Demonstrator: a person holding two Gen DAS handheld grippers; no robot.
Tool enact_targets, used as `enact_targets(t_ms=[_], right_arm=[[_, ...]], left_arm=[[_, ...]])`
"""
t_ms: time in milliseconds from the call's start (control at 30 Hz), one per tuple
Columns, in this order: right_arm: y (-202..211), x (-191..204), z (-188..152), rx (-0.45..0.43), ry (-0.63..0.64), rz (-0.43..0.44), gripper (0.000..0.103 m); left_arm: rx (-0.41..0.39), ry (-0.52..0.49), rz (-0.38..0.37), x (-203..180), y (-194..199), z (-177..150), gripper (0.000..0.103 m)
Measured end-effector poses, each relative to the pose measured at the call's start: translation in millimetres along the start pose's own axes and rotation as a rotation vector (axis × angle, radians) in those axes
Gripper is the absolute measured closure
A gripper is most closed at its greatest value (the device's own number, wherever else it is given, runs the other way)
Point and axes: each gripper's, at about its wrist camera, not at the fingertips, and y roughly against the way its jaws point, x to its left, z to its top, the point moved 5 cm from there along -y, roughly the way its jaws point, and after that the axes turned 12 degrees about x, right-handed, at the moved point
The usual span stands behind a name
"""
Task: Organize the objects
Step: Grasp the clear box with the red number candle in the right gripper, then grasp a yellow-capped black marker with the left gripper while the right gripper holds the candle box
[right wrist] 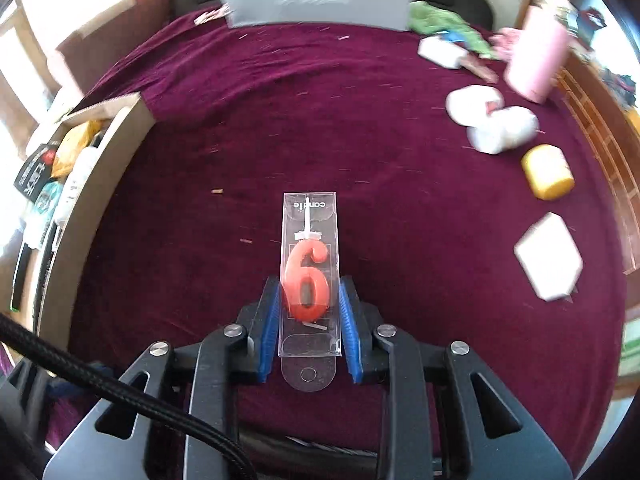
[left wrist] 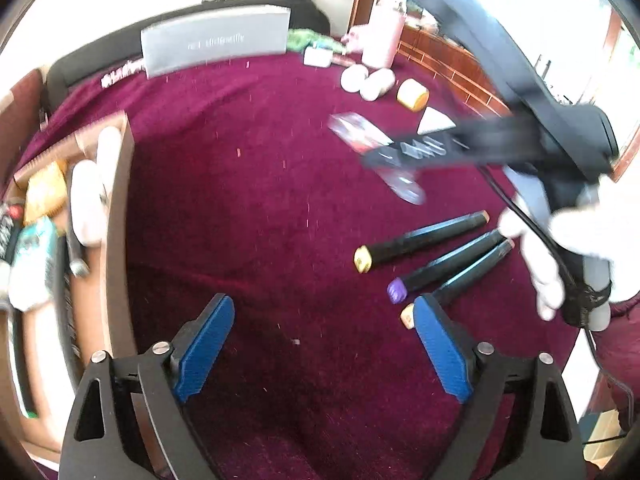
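Observation:
My right gripper (right wrist: 308,292) is shut on a clear plastic pack holding a red number candle (right wrist: 307,276), held above the maroon cloth. In the left wrist view that gripper (left wrist: 384,160) shows blurred at the right, with the candle pack (left wrist: 404,184) in its fingers. My left gripper (left wrist: 324,312) is open and empty above the cloth. Three black markers (left wrist: 424,244) lie just right of its right finger (left wrist: 440,344). A wooden box (right wrist: 100,184) with several items in it stands at the left; it also shows in the left wrist view (left wrist: 116,216).
Two white rolls (right wrist: 492,120), a yellow cylinder (right wrist: 548,172), a white block (right wrist: 548,256) and a pink bottle (right wrist: 540,60) sit at the right. A grey box (right wrist: 316,0) stands at the back. A red packet (left wrist: 356,132) lies mid-cloth.

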Motion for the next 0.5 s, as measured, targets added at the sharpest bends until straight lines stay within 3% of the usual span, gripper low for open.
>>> enact_targets(t_ms=[100, 133, 233, 500], right_arm=[[20, -34, -20, -0.032, -0.064, 0.021, 0.078], [27, -45, -27, -0.045, -0.091, 0.026, 0.078], [43, -68, -44, -0.071, -0.137, 0.079, 0.078], [45, -105, -63, -0.086, -0.240, 0.210, 0.077]], left_arm=[[0.006, -0.062, -0.005, -10, 0, 15, 0.042], [0.009, -0.111, 0.004, -17, -3, 20, 0.055], [0.038, -0.261, 0.063, -37, -18, 32, 0.073], [0.169, -0.482, 0.040, -74, -52, 48, 0.076]])
